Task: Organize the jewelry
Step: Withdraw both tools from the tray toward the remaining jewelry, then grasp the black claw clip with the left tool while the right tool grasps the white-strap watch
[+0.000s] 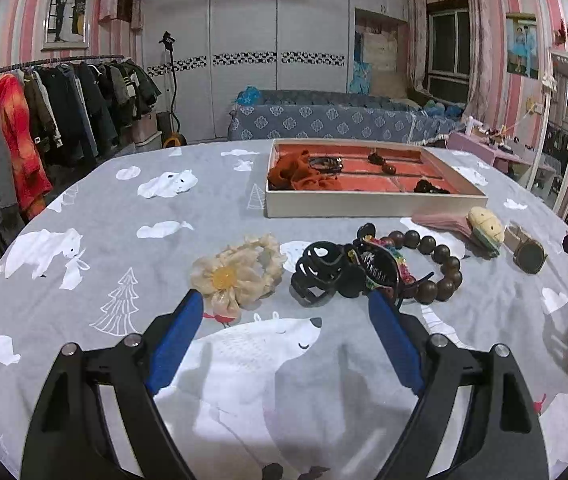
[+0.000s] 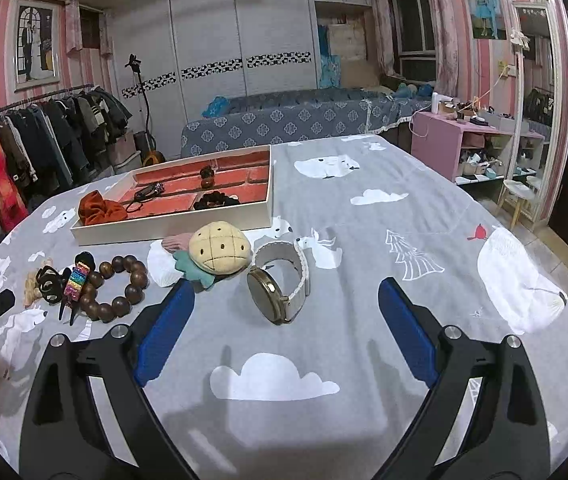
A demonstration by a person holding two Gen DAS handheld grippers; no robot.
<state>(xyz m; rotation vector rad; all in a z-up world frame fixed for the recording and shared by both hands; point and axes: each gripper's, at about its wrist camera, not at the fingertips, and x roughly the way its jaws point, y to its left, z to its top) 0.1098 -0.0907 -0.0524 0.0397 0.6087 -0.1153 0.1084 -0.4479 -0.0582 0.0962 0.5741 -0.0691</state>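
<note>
Both claws are over the bed, spread wide, with nothing between the blue pads. The left claw (image 1: 286, 306) hovers low over the grey bear-print sheet (image 1: 104, 208). Just past its left fingertip lies a cream flower scrunchie (image 1: 240, 272), and next to that, a black hair clip (image 1: 322, 272). Beside the clip sits a rainbow clip (image 1: 382, 260), resting against a ring of brown wooden beads (image 1: 436, 264), all bunched close together near the right fingertip.

Over on the right, the right claw (image 2: 286, 294) is just as wide and holds nothing. Between its fingertips and slightly ahead stands a watch (image 2: 270, 296) on edge, gold face toward the camera, pale strap looped behind. Touching the strap on the left is a plush pineapple piece (image 2: 220, 252) with a teal leaf, lying on a pink cloth item; the claw's left fingertip is just beside that leaf.

Farther back sits the tray (image 2: 172, 226), white-walled with a red lining split into compartments. An orange scrunchie (image 2: 102, 208) sits at its left end, a dark hair tie (image 2: 148, 192) next to it, dark beads (image 2: 216, 200) in a front compartment, and a small dark piece (image 2: 206, 174) farther back.

The left claw's tip peeks in at the left edge of the right view, near the beads.
</note>
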